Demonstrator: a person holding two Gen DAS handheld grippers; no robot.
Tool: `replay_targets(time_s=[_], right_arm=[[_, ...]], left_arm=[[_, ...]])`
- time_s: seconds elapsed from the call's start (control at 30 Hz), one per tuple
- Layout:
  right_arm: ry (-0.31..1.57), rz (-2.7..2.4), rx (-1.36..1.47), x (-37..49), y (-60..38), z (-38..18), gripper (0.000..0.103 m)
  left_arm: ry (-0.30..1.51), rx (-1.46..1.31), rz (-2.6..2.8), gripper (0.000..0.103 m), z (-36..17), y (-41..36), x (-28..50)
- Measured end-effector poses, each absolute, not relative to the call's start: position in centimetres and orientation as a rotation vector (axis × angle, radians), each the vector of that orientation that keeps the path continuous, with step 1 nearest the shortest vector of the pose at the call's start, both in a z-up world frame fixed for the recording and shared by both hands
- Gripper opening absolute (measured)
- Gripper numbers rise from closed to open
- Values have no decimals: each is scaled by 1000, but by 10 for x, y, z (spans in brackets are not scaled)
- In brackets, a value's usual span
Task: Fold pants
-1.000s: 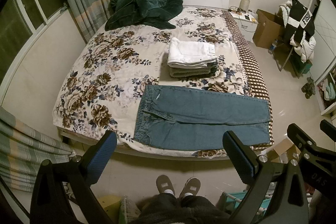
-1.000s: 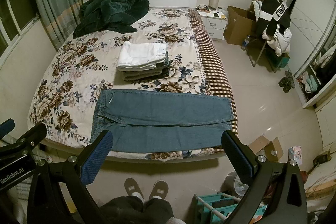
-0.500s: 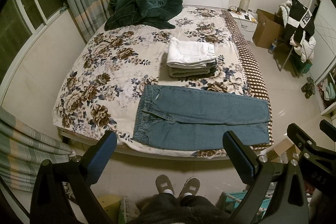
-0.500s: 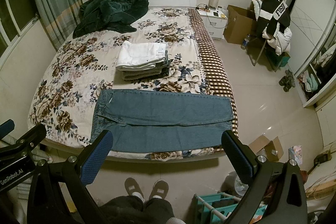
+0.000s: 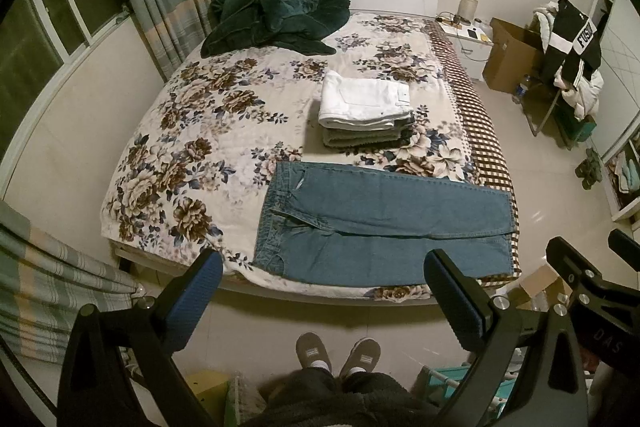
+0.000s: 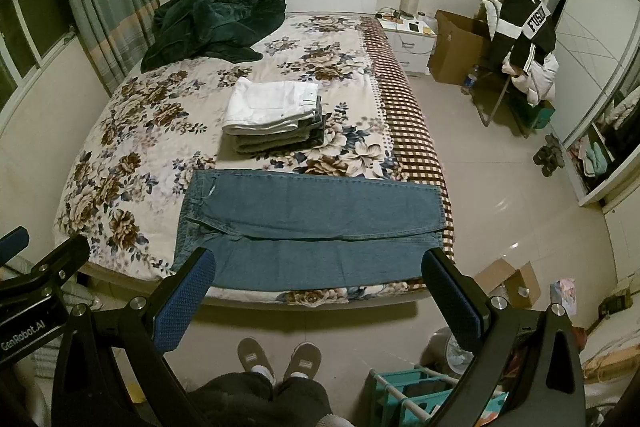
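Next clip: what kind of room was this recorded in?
A home bedroom: a bed with a floral cover, a nightstand beside the headboard, and an open wardrobe. Jeans lie flat on the bed.

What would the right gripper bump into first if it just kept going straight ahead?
Probably the blue jeans spread near the bed's front edge; nothing lies between them and the open right gripper, though depth is uncertain.

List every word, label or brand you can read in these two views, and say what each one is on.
"GenRobot.AI": on the left gripper body, seen in the right wrist view.
"DAS", cut off: on the right gripper body, seen in the left wrist view.
"FUS", rest hidden: white band of the black jacket on the chair.
Tags on the slippers: too small to read.
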State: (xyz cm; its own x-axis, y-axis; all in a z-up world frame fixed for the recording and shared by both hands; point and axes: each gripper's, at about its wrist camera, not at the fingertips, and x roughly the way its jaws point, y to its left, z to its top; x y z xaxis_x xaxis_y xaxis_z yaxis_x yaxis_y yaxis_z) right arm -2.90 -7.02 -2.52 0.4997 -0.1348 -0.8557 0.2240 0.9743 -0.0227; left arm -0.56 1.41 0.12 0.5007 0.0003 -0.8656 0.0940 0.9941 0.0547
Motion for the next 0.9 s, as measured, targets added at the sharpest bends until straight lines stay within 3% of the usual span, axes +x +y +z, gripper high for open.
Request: replay_targets(time_s=[0.5,0.67,0.9], right_arm=[[1060,-207,128,-17,-102,-59,103],[1090,-235,157,19,-136,-96,103],[1189,-330,245,111,-193,-190,103]], left_arm=[[1024,70,1,103,-6,18,17],[1038,81,89,103,-51,5,70],[1220,82,207,103,-162,21,174]])
